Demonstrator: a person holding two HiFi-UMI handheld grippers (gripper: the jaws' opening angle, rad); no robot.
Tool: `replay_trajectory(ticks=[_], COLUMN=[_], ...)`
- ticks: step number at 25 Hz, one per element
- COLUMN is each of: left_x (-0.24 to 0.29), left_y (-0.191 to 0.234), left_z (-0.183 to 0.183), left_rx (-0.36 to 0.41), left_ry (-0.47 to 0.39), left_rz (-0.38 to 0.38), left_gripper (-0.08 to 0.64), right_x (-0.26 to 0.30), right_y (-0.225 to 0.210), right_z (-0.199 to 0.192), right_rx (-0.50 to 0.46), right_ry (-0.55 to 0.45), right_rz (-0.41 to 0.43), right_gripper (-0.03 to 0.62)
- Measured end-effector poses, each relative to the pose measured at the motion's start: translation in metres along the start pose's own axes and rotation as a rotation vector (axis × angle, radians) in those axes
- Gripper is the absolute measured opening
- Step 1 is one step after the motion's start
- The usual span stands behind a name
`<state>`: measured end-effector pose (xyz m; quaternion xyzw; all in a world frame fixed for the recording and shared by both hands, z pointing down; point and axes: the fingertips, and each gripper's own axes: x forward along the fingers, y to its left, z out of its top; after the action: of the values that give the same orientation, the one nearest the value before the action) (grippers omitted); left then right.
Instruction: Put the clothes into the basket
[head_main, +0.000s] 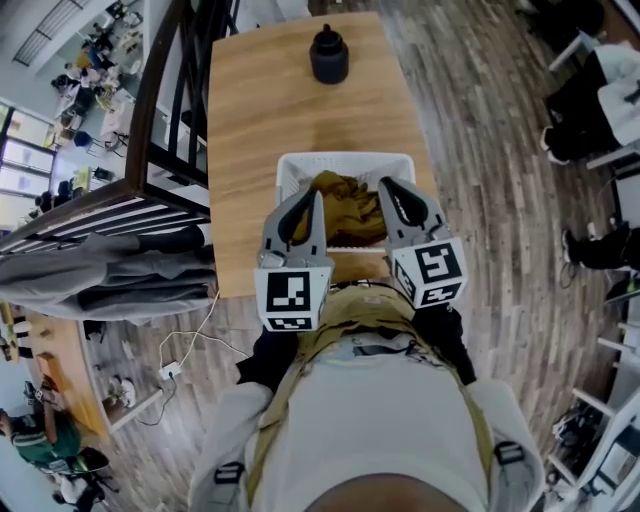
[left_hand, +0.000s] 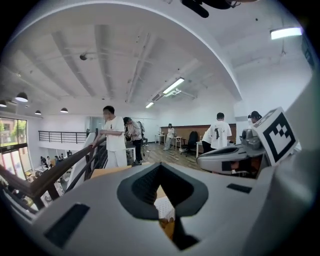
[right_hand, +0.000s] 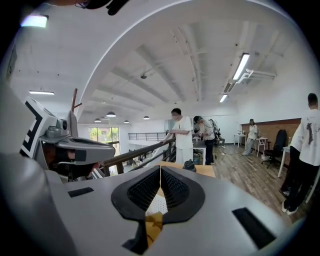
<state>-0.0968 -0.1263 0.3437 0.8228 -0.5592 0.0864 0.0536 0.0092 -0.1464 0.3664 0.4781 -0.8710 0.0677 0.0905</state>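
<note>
Left tool (head_main: 312, 205): jaws together, empty, above the basket's (head_main: 345, 160) near rim.
Right tool (head_main: 392, 195): likewise closed on nothing.
Clothes (head_main: 350, 205): mustard heap inside the basket, at the worktop's (head_main: 280, 100) near edge.
Risk: a brushing tool might drag the high heap over the rim.
Views: only the head view showed the whole basket; the gripper views showed the pads meeting.

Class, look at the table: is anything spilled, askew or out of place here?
Nothing stands out. The mustard clothes lie bunched inside the white basket, and the black bottle stands upright at the far end of the wooden table.
</note>
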Motion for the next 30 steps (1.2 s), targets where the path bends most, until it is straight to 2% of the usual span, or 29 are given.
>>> replay_trajectory(ticks=[13, 30], left_x=[0.001, -0.004], left_y=[0.005, 0.007], left_z=[0.004, 0.004], left_rx=[-0.021, -0.047], left_ry=[-0.037, -0.054], left_rz=[0.024, 0.026], left_gripper=[0.000, 0.000], right_x=[-0.003, -0.007], right_y=[0.001, 0.003], right_z=[0.023, 0.028], right_rx=[-0.003, 0.001], right_ry=[-0.106, -0.136], right_rz=[-0.021, -0.033], right_gripper=[0.021, 0.021])
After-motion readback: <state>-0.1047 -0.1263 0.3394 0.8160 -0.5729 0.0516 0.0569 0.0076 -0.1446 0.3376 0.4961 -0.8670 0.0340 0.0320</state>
